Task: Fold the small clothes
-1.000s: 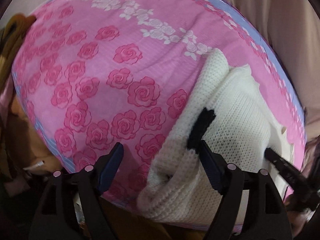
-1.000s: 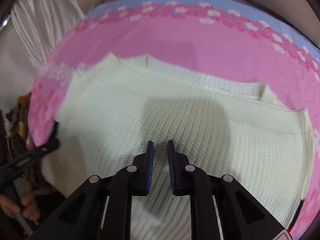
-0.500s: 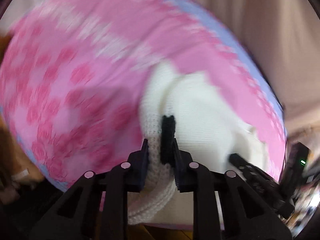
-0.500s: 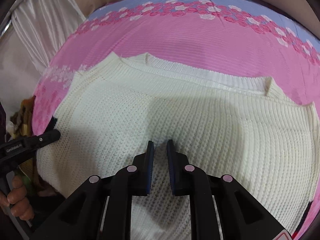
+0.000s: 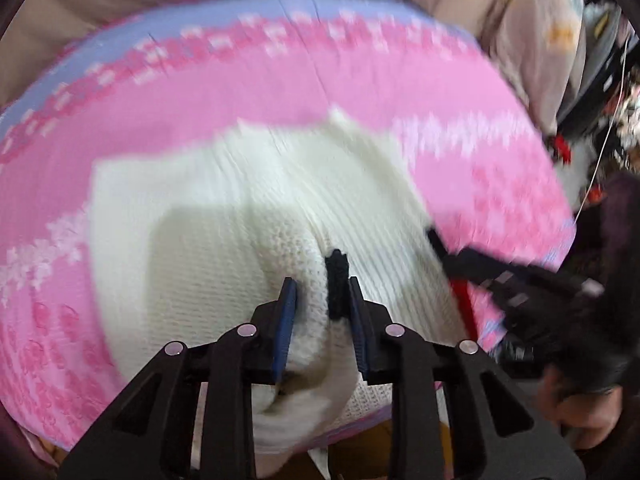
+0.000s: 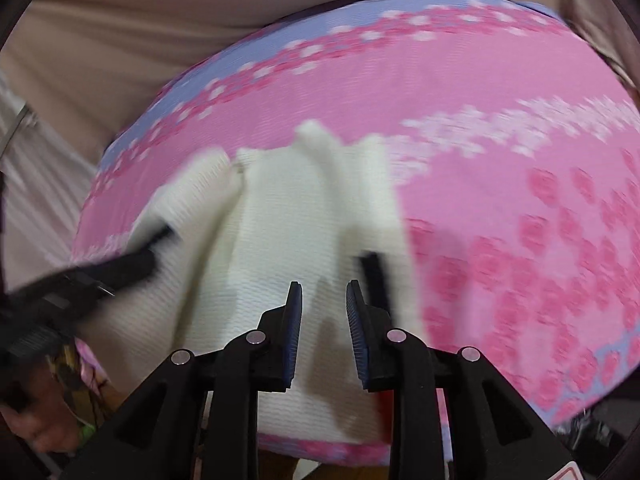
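Observation:
A cream knitted sweater (image 5: 224,240) with a small black trim (image 5: 337,276) lies on a pink rose-print cloth (image 5: 360,92). My left gripper (image 5: 320,300) is shut on a bunched fold of the sweater at the black trim and holds it over the rest of the garment. In the right wrist view the sweater (image 6: 288,216) is folded narrower, and the left gripper (image 6: 120,264) comes in from the left on its edge. My right gripper (image 6: 322,304) hovers over the sweater's near part, its jaws a little apart with nothing between them. Both views are blurred.
The pink cloth (image 6: 500,200) has a lilac border (image 6: 256,44) at the far side. Beige fabric (image 6: 120,32) lies beyond it. Clutter and a pale bag (image 5: 536,40) stand at the right. A hand (image 6: 44,432) shows at the lower left.
My left gripper closed on the sweater's edge by the black trim and carried it across over the garment. My right gripper's jaws parted slightly and it swung to the right.

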Demonstrator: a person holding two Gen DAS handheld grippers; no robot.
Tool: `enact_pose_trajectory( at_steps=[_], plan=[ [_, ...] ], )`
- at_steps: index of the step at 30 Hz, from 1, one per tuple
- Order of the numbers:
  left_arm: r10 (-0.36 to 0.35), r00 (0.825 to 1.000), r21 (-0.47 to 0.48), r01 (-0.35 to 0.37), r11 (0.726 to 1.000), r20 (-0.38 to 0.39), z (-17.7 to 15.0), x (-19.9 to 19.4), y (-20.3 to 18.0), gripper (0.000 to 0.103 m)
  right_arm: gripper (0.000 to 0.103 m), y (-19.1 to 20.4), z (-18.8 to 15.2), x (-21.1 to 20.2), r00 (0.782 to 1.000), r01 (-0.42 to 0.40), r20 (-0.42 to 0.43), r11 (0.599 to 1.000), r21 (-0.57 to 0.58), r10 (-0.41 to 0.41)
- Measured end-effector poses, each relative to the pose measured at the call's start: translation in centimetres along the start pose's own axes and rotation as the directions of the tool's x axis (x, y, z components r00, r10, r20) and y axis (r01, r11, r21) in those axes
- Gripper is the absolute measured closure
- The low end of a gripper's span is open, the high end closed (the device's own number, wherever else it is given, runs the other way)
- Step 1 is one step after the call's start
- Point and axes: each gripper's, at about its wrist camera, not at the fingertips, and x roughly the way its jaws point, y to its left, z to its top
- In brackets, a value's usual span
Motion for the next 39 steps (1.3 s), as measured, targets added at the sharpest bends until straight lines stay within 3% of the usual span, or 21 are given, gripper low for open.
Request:
enact_pose_trajectory(
  at_steps=[2, 3, 5, 6, 11, 16, 19, 21, 23, 24, 26, 29, 30, 32, 34, 36, 39],
  plan=[
    [-0.018, 1.0, -0.02, 0.018, 1.0, 0.01, -1.1, -0.4, -0.1, 0.057, 0.075, -1.3, -0.4, -0.7, 1.0, 0.005, 0.007, 0.999, 0.033, -0.006],
    [-0.031, 0.998, -0.028, 0.032, 0.999, 0.046, -1.5, -1.4, 0.2, 0.038, 0.068, -1.7, -0.6, -1.2, 1.0, 0.003, 0.015, 0.999, 0.047, -0.004],
    [0.01, 0.995, -0.054, -0.005, 0.999, 0.102, -2.1, -3.6, 1.5, 0.022, 0.051, -1.7, -0.5, -1.7, 0.999, -0.031, 0.027, 0.998, 0.059, 0.03],
    [0.033, 0.991, -0.071, -0.024, 0.997, 0.133, -2.5, -4.8, 2.6, 0.022, 0.041, -1.2, -0.5, -1.9, 0.998, -0.06, 0.031, 0.996, 0.063, 0.058],
    [0.147, 0.981, -0.131, -0.13, 0.983, 0.123, -4.5, -7.3, 7.9, 0.019, 0.027, 3.5, 1.2, -0.1, 0.979, -0.203, -0.034, 0.979, 0.017, 0.203],
    [0.088, 0.996, -0.116, -0.091, 0.989, -0.031, -8.7, -5.8, 10.0, 0.015, 0.026, 6.9, 1.9, 5.5, 0.952, -0.231, -0.196, 0.972, 0.043, 0.235],
    [0.032, 0.996, -0.093, -0.039, 0.995, -0.08, -9.7, -4.9, 9.9, 0.015, 0.026, 7.8, 1.7, 7.5, 0.913, -0.292, -0.262, 0.95, 0.113, 0.312],
    [0.03, 0.993, -0.087, -0.04, 0.995, -0.113, -10.1, -4.0, 10.0, 0.016, 0.033, 8.5, 1.6, 8.0, 0.897, -0.318, -0.279, 0.939, 0.131, 0.343],
    [0.049, 0.989, -0.088, -0.062, 0.994, -0.136, -10.4, -3.2, 10.2, 0.02, 0.068, 9.5, 1.7, 7.8, 0.902, -0.312, -0.282, 0.945, 0.096, 0.327],
    [0.059, 0.987, -0.098, -0.075, 0.992, -0.151, -10.5, -2.8, 10.3, 0.022, 0.08, 10.1, 2.0, 7.5, 0.905, -0.321, -0.272, 0.944, 0.073, 0.329],
    [0.054, 0.988, -0.125, -0.072, 0.99, -0.146, -10.6, -2.8, 10.7, 0.022, 0.082, 10.5, 2.9, 5.6, 0.897, -0.384, -0.214, 0.921, 0.058, 0.388],
    [0.045, 0.995, -0.151, -0.058, 0.987, -0.087, -10.2, -3.8, 10.9, 0.017, 0.083, 10.2, 4.3, -0.1, 0.862, -0.505, -0.055, 0.863, 0.008, 0.504],
    [0.03, 0.997, -0.157, -0.04, 0.987, -0.066, -10.1, -4.1, 11.0, 0.016, 0.083, 9.4, 4.4, -1.7, 0.87, -0.494, -0.01, 0.869, -0.015, 0.494],
    [0.029, 0.998, -0.152, -0.038, 0.988, -0.06, -9.8, -4.0, 10.7, 0.016, 0.083, 7.5, 4.1, -2.1, 0.915, -0.403, 0.012, 0.914, -0.044, 0.403],
    [0.027, 0.997, -0.148, -0.038, 0.988, -0.079, -9.4, -3.4, 10.7, 0.016, 0.081, 4.8, 2.9, 1.0, 0.967, -0.252, -0.06, 0.967, -0.047, 0.249],
    [0.043, 0.994, -0.14, -0.057, 0.988, -0.103, -9.1, -2.8, 10.5, 0.017, 0.077, 1.7, 1.2, 5.1, 0.972, -0.149, -0.182, 0.988, 0.027, 0.151],
    [0.075, 0.994, -0.13, -0.085, 0.988, -0.079, -8.5, -3.2, 10.6, 0.016, 0.069, 0.5, -0.1, 4.1, 0.965, -0.217, -0.123, 0.967, 0.132, 0.234]
  ],
)
